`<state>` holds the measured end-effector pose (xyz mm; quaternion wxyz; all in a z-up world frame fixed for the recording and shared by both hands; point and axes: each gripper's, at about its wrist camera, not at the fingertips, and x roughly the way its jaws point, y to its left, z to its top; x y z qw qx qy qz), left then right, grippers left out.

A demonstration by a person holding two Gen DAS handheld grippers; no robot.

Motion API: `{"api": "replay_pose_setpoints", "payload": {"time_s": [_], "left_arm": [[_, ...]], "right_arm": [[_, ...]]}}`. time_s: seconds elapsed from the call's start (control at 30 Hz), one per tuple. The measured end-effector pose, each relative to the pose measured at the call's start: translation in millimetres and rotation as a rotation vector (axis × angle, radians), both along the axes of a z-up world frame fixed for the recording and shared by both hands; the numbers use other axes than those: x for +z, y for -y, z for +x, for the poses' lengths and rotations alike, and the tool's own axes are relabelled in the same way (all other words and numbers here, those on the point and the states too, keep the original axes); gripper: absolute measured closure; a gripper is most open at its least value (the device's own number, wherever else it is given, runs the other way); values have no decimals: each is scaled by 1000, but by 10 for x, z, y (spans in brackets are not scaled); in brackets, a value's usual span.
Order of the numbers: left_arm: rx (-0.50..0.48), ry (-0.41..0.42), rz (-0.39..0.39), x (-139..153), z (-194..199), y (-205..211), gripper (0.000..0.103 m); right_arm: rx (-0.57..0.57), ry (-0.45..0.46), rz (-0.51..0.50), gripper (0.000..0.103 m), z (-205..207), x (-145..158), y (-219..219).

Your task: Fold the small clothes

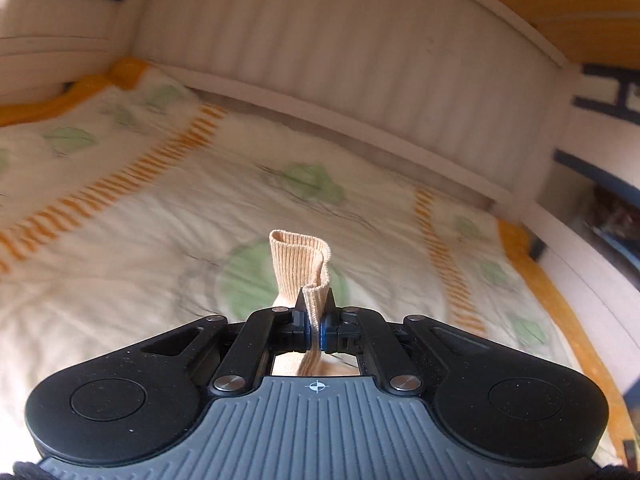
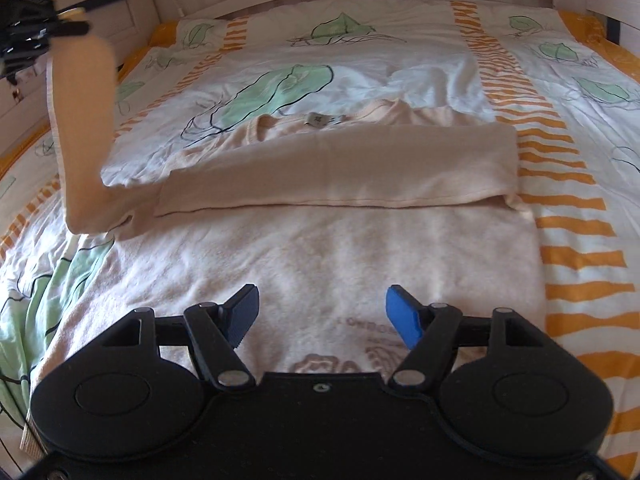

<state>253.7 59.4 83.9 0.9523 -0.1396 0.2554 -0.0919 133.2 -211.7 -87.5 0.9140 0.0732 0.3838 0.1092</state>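
Pinching the ribbed cuff [image 1: 301, 264] of a beige sleeve, the left gripper [image 1: 316, 330] has its two pads pressed together with only the fabric between them; the cuff stands up in a loop beyond the fingertips and more cloth hangs below the jaws. The right gripper [image 2: 322, 314] stands wide open, holding nothing, its blue pads [image 2: 404, 316] spread over the pale body of the shirt [image 2: 320, 248] without pressing into it.

Seen from the right wrist, the left gripper [image 2: 28, 36] sits high at the far left edge, raised well above the bed, and the long sleeve [image 2: 82, 120] it carries runs down from it in a bent line to the shirt's shoulder. The right gripper points downward at a slant over the lower part of the garment.

That right wrist view lays out the whole task piece: the beige long-sleeved shirt lies flat on the leaf-and-orange-stripe bedcover [image 2: 560, 160], neckline and grey label [image 2: 320, 120] toward the headboard, with the other sleeve [image 2: 340, 168] already folded straight across the chest. A printed design shows faintly near the gripper's base.

From the left wrist, none of the shirt's body shows; blurred bedcover [image 1: 120, 220], the white slatted bed frame [image 1: 320, 60] and the pinched cuff close up fill the picture.
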Motion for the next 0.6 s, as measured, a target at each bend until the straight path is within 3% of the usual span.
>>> {"api": "replay_pose_setpoints", "payload": {"time_s": [0.17,0.3,0.33,0.37,0.43,0.6], "left_arm": [[-127,-98,20,-503,217,798,99],[-220,-165,41,-906,285,1199,96],[-246,-183,37,-961,282,1240,86],[-265,-196,31,-1018,283,1274,69],[-292,-210,18,-1064,229,1311,58],[-281,-201,95,-1096,-30,1154,50]], "right_arm": [[-36,3,19,30,-13,26,200],[-65,2,29,30,-18,37,350],[-71,0,32,30,-17,35,377],[-76,-1,34,30,-15,34,401],[-86,-3,36,30,-12,28,440],[-87,11,44,30,47,71,469]]}}
